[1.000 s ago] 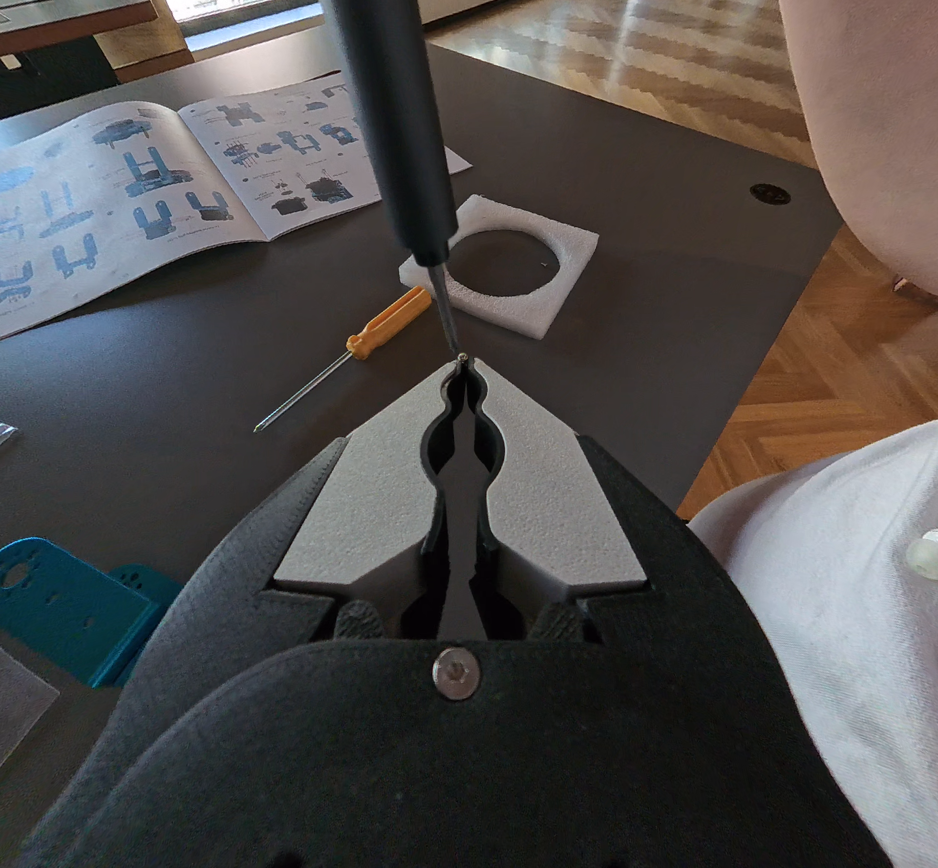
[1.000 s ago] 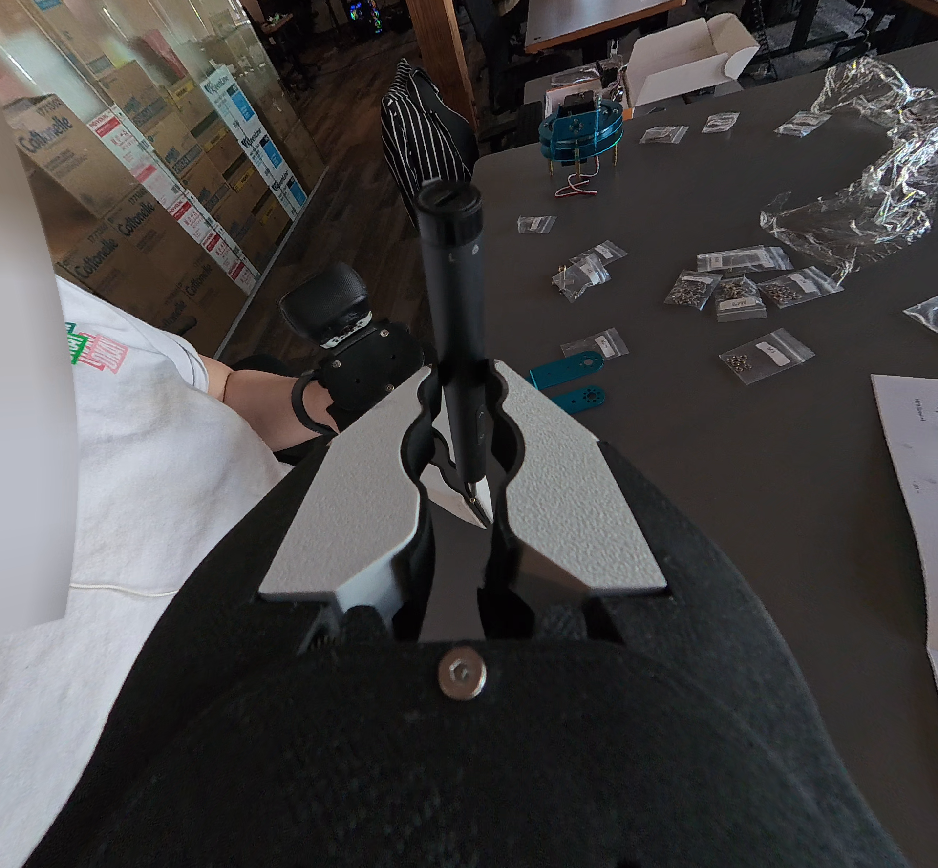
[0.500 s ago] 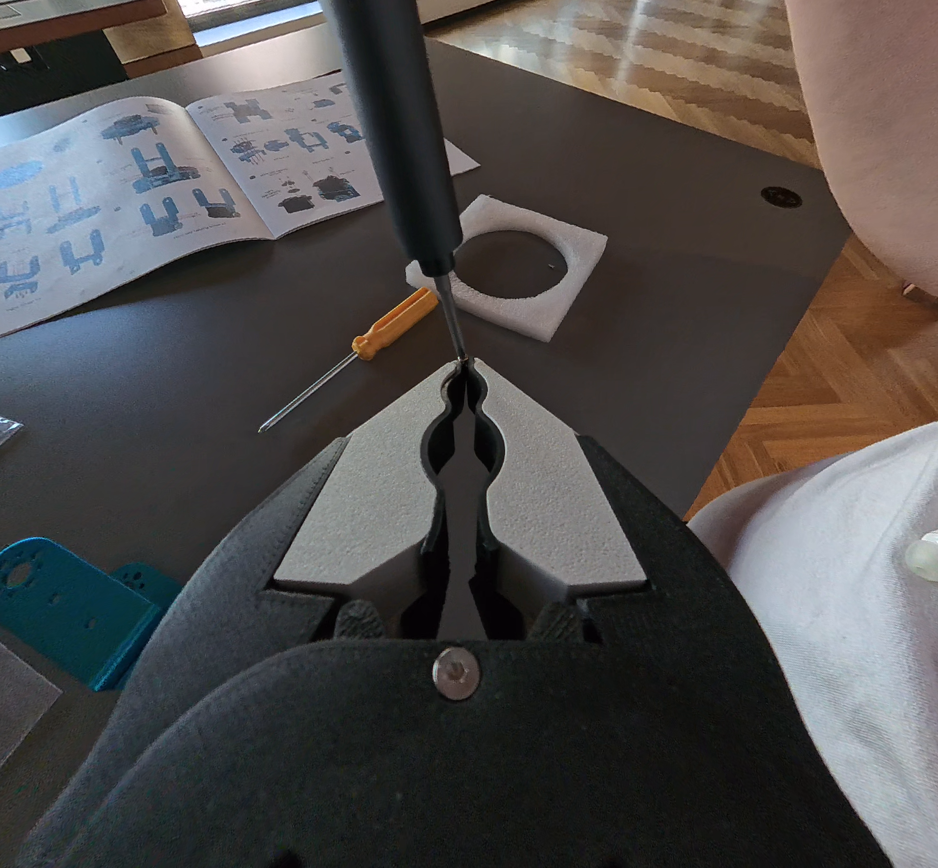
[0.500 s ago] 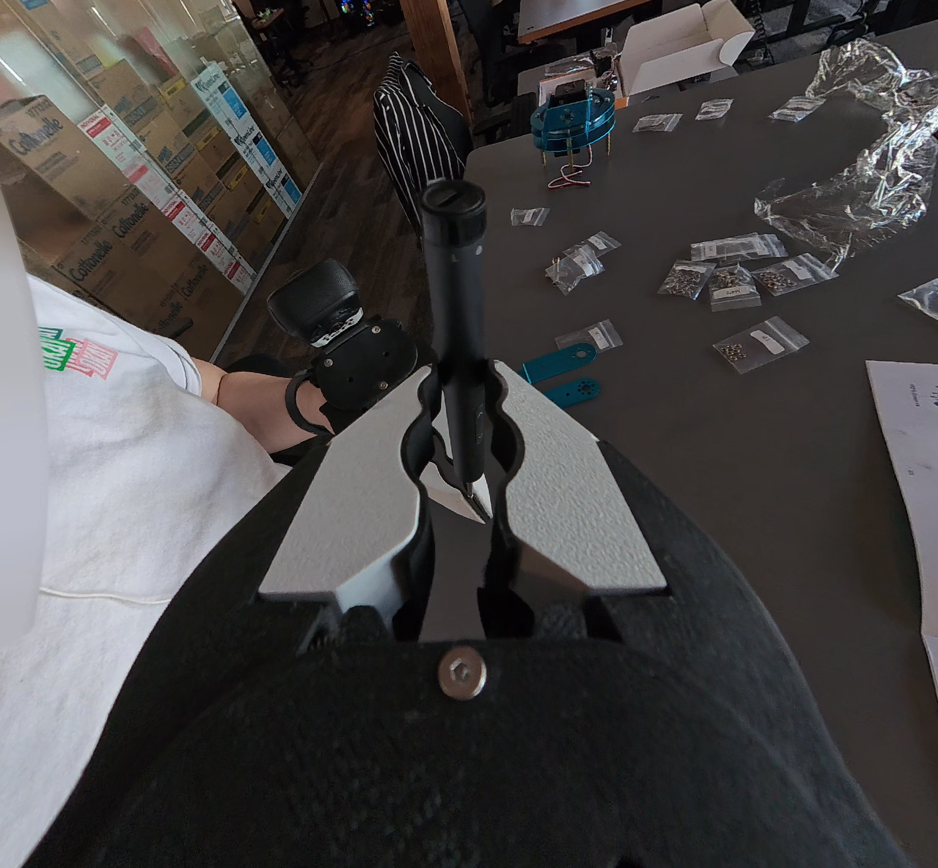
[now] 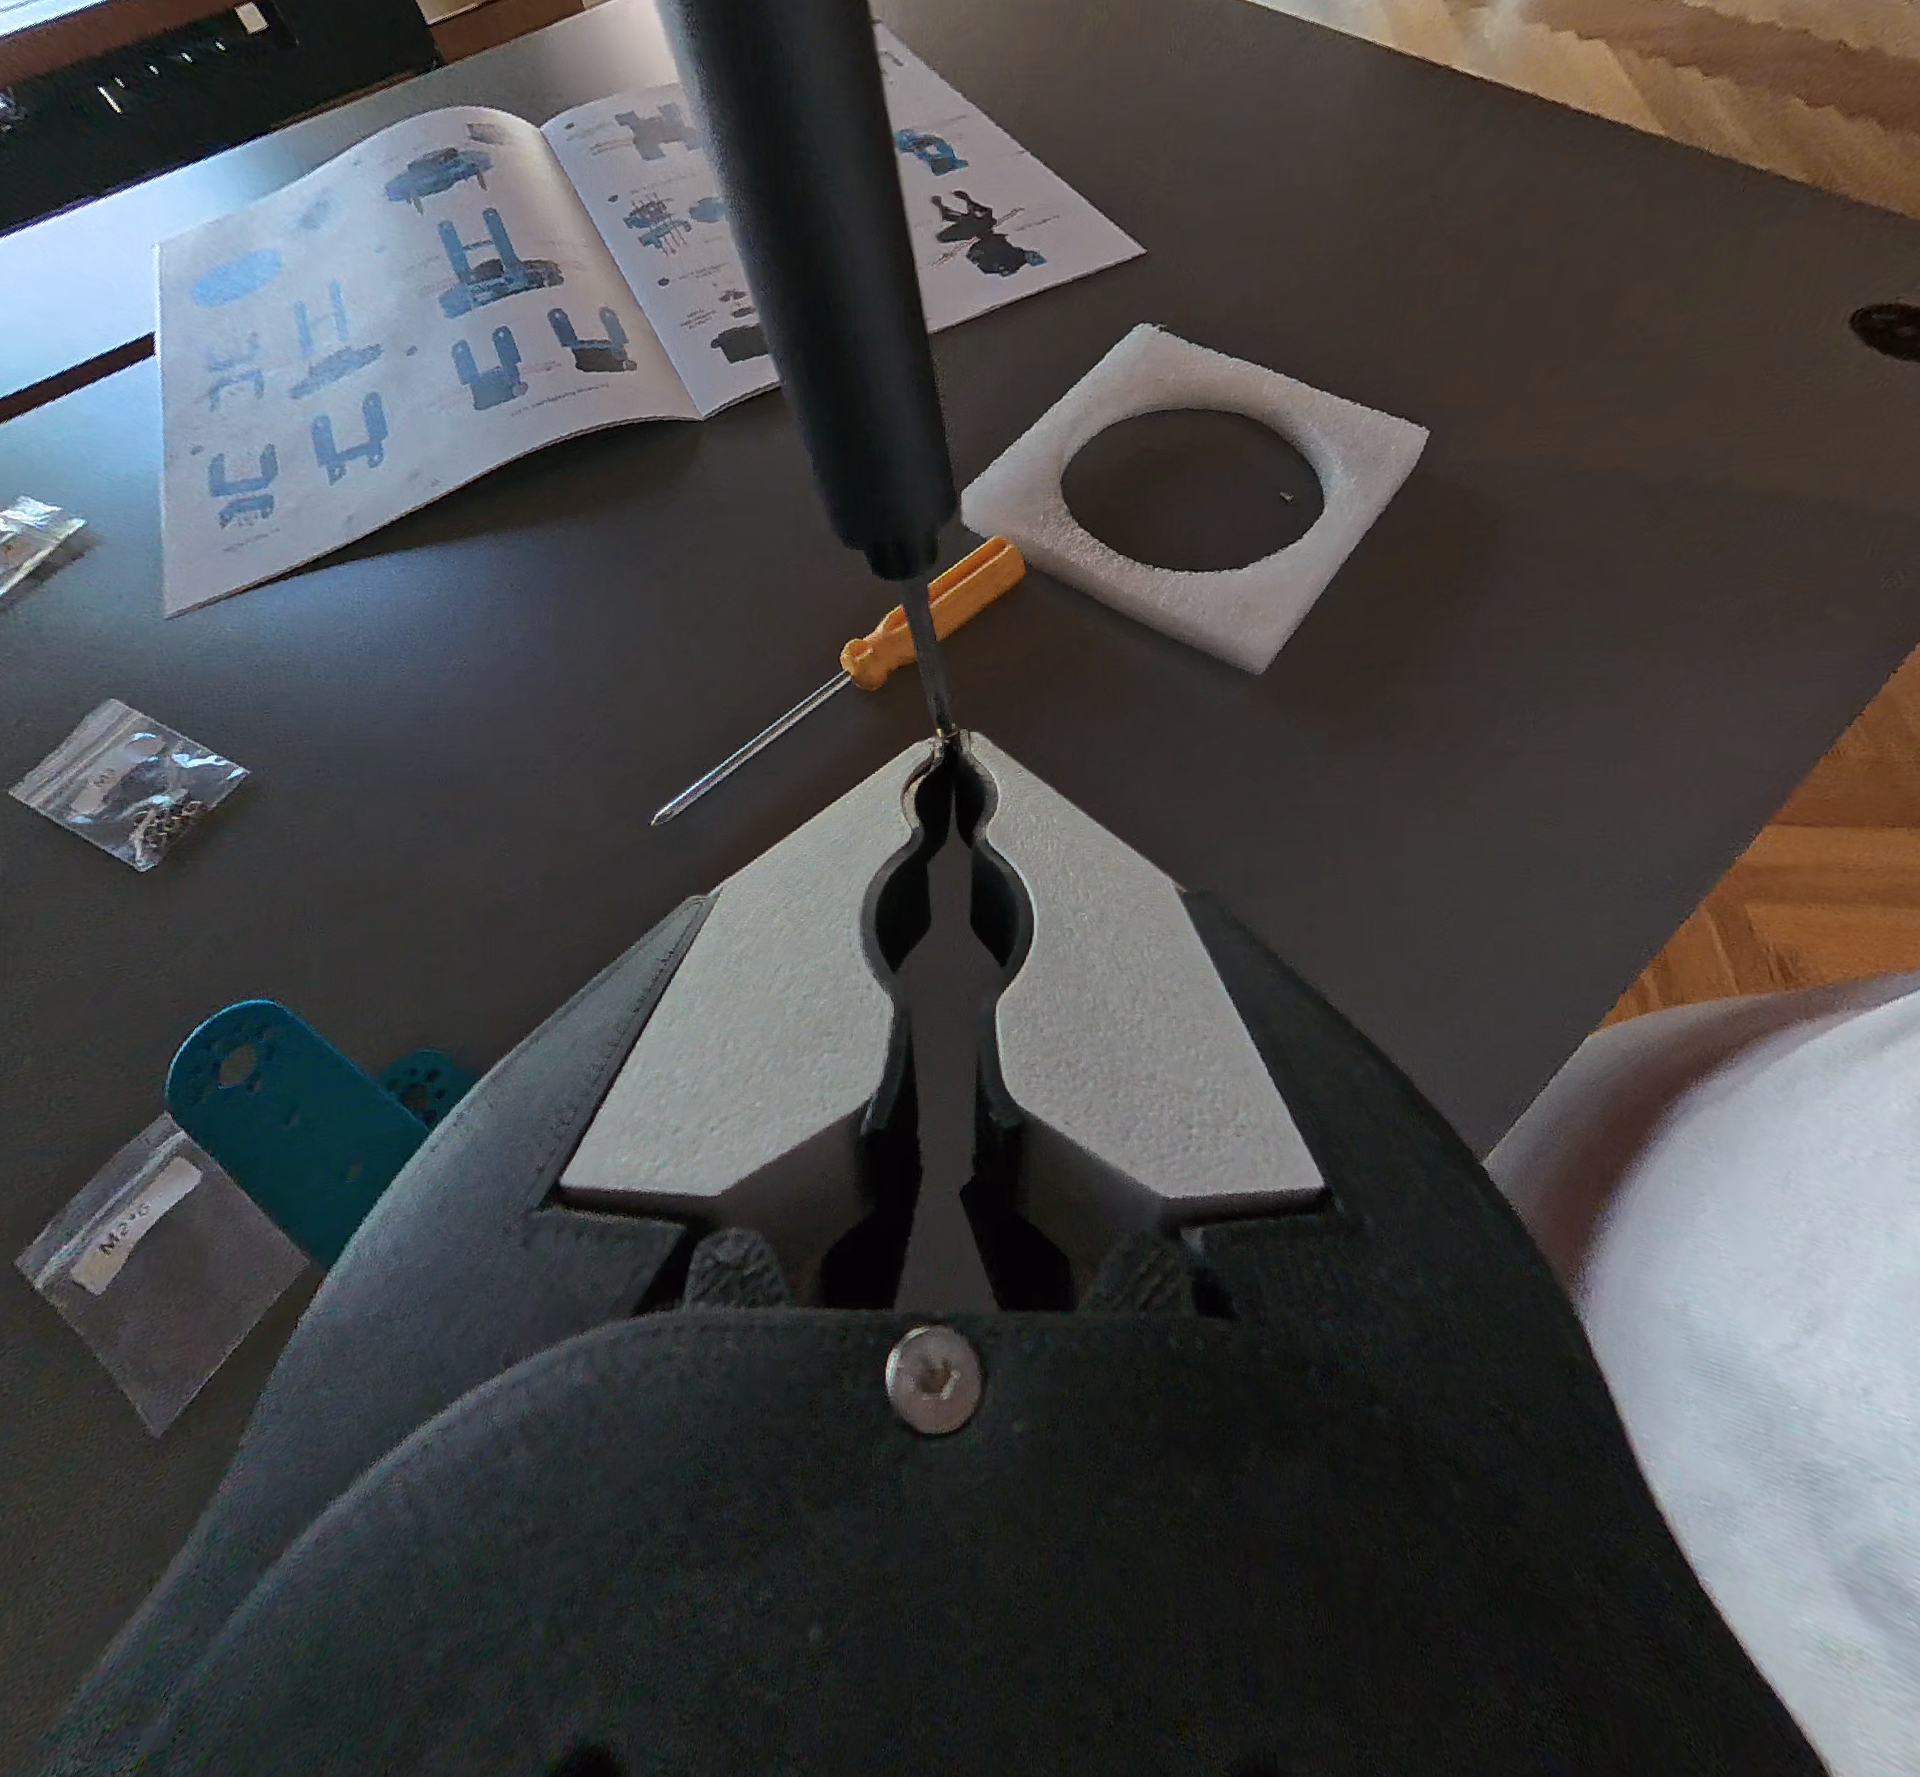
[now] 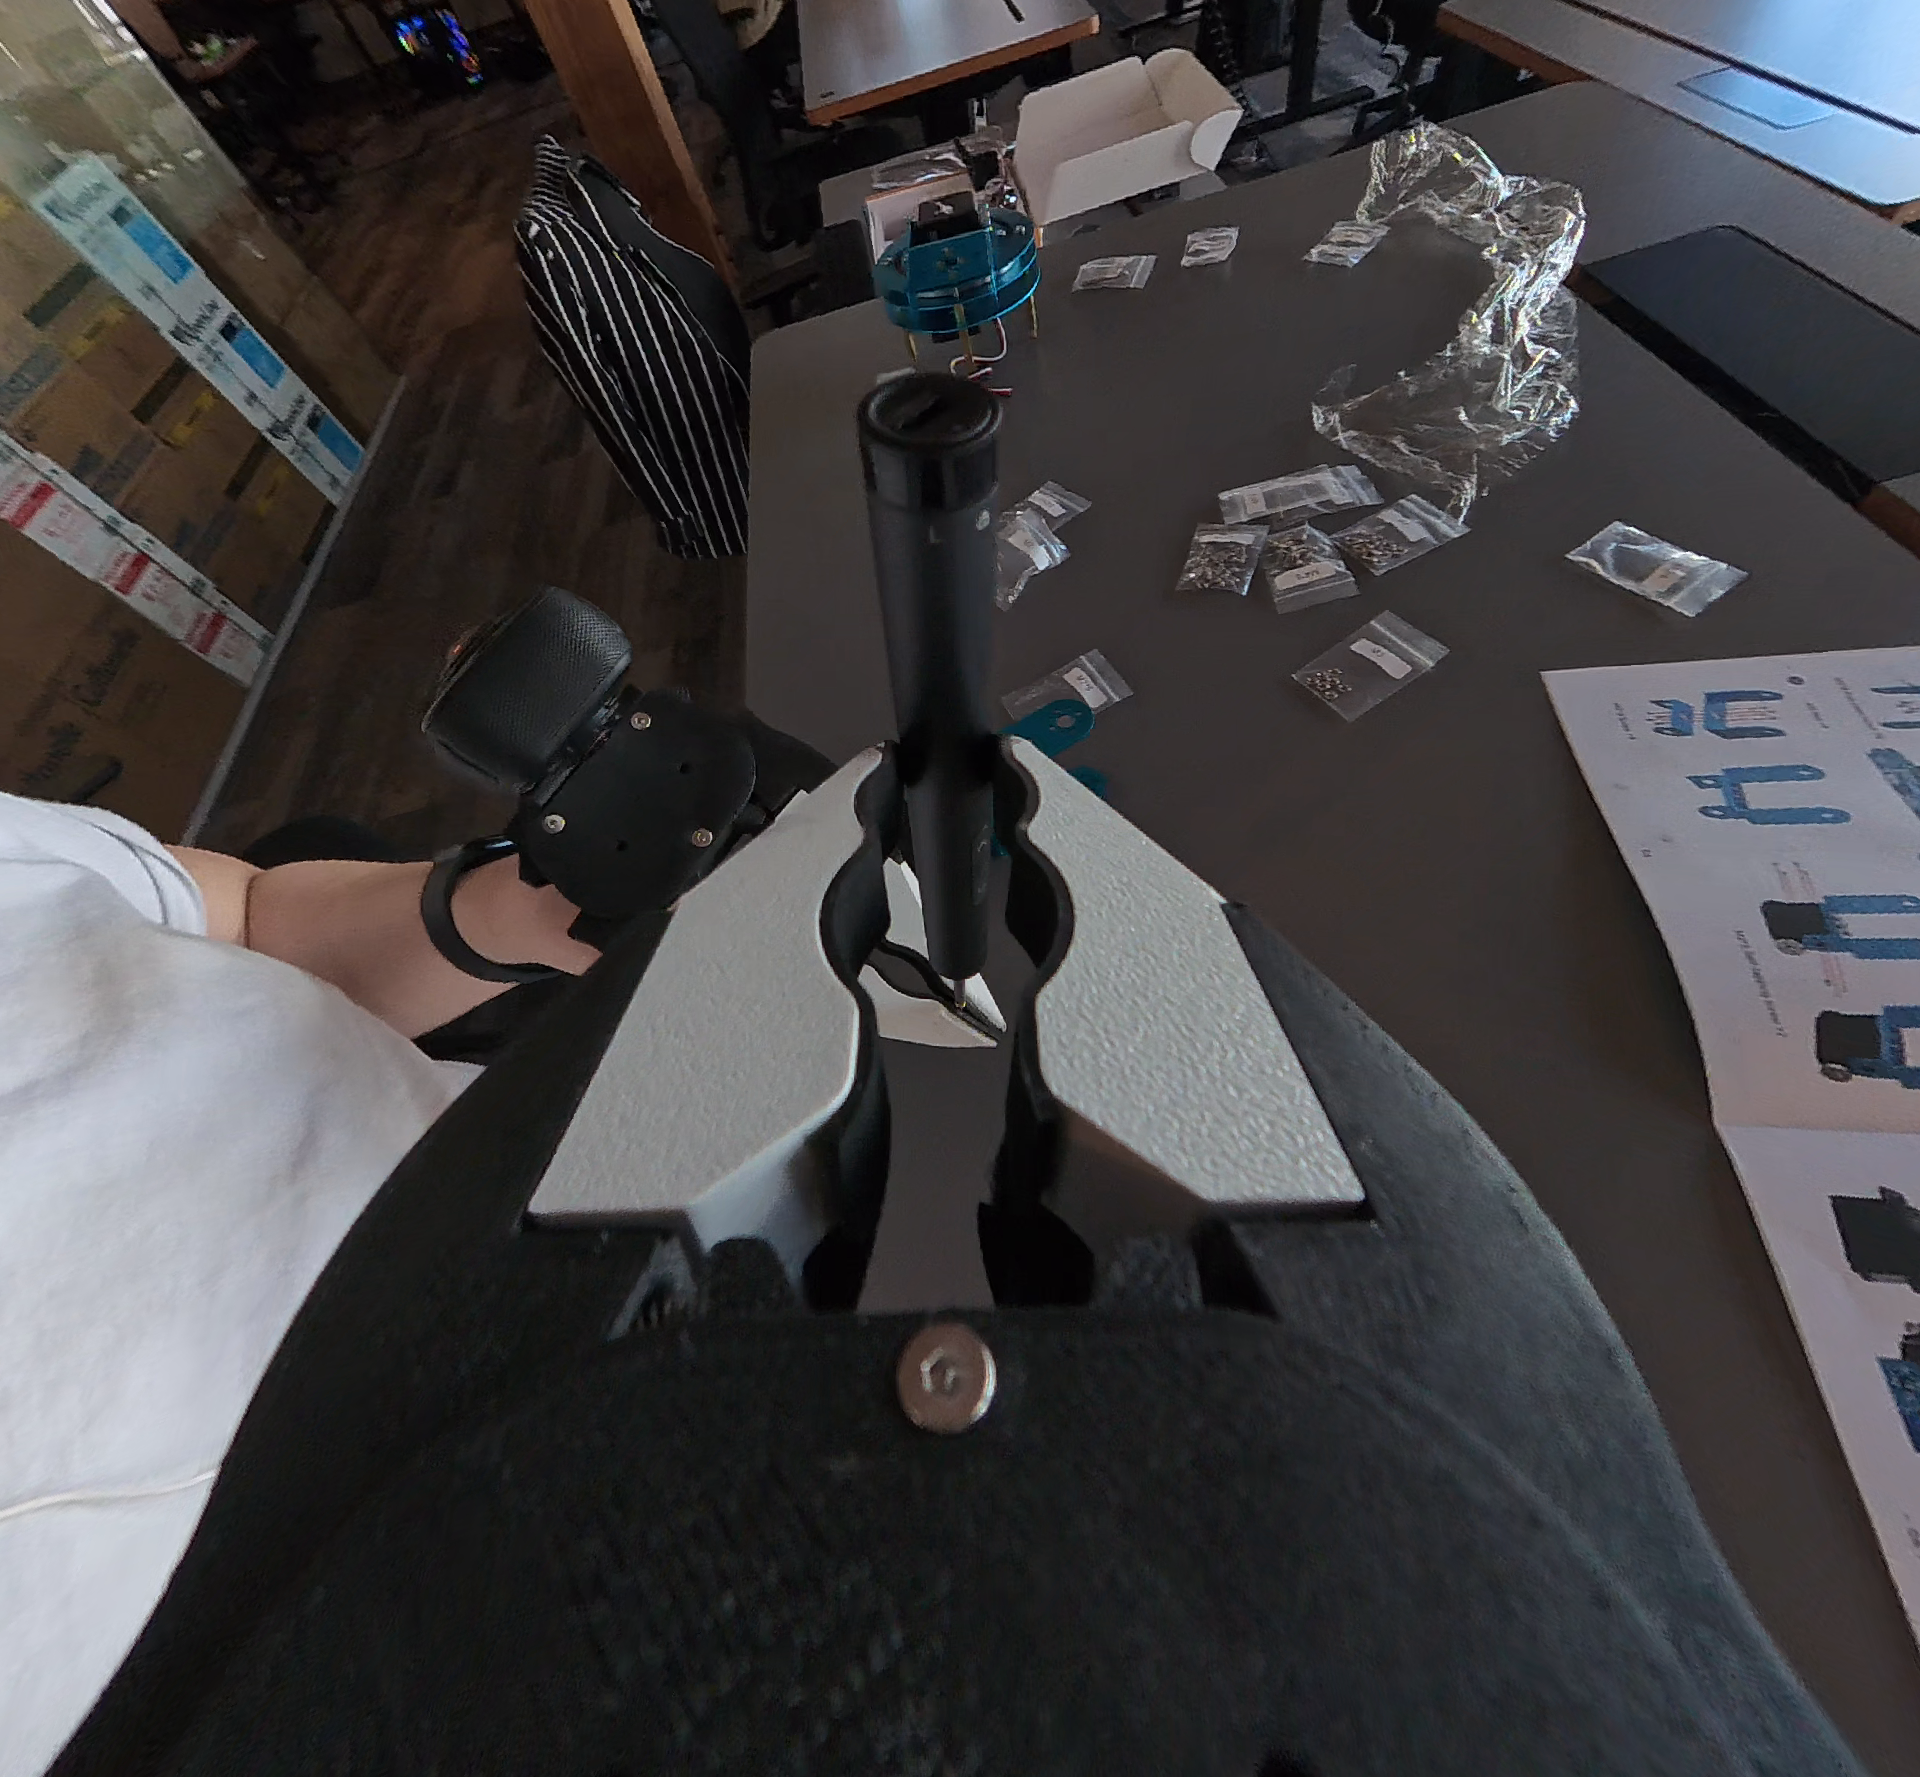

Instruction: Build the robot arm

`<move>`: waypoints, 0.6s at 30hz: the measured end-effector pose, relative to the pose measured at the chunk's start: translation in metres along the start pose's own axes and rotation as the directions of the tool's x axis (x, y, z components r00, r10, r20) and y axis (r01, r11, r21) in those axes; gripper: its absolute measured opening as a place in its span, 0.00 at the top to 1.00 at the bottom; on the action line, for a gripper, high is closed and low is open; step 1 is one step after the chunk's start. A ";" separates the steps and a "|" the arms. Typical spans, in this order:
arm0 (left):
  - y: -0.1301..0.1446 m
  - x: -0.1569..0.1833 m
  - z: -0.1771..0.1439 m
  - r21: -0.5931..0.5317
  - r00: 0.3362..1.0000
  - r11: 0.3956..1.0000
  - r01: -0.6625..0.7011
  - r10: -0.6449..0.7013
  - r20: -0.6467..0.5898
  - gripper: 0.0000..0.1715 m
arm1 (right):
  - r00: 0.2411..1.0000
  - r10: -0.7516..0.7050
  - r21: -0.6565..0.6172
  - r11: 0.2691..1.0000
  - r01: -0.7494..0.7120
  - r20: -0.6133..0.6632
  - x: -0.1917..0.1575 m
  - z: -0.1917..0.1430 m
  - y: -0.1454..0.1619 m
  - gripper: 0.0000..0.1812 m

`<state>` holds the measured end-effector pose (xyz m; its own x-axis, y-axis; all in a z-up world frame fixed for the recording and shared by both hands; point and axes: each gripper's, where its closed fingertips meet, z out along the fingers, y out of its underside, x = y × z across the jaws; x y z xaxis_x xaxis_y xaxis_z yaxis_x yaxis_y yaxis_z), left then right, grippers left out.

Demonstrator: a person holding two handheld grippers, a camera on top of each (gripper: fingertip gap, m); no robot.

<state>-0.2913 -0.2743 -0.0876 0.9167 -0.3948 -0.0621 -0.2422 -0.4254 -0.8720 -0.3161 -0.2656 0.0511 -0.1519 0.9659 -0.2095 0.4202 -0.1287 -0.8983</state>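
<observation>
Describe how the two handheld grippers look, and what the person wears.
Both the left gripper and the right gripper have a black, rough-textured body with one silver screw, and pale grey wedge-shaped jaws with wavy black inner edges. From the right wrist view, the left gripper carries a round black camera. The person wears a white T-shirt.

my left gripper (image 5: 951, 759) pinches its fingers together at the tips; my right gripper (image 6: 940, 771) clamps around a shaft pointing to 12 o'clock.

left wrist: faces window | right wrist: faces room | shared: dark driver (image 5: 800, 200), close
</observation>
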 end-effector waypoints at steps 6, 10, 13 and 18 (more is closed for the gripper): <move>0.002 0.005 0.005 -0.028 0.998 0.998 -0.054 0.053 -0.014 1.00 | 0.990 -0.114 -0.040 0.992 0.118 0.084 -0.018 0.004 0.006 0.91; -0.002 0.007 0.003 0.004 0.999 0.999 -0.035 0.035 -0.039 1.00 | 0.991 -0.075 -0.020 0.997 0.077 0.110 -0.012 -0.002 0.002 0.91; -0.006 0.007 0.000 0.029 0.998 0.999 -0.034 0.035 -0.047 1.00 | 0.990 -0.056 0.011 0.998 0.055 0.132 -0.012 -0.005 -0.002 0.91; -0.006 0.006 -0.001 0.026 0.998 1.000 -0.016 0.017 -0.065 0.93 | 0.988 -0.057 0.028 0.998 0.054 0.147 -0.014 -0.002 -0.004 0.91</move>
<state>-0.2849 -0.2752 -0.0824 0.8898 -0.4541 -0.0454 -0.2482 -0.3979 -0.8832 -0.3139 -0.2786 0.0588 -0.3053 0.9283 -0.2121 0.3865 -0.0827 -0.9186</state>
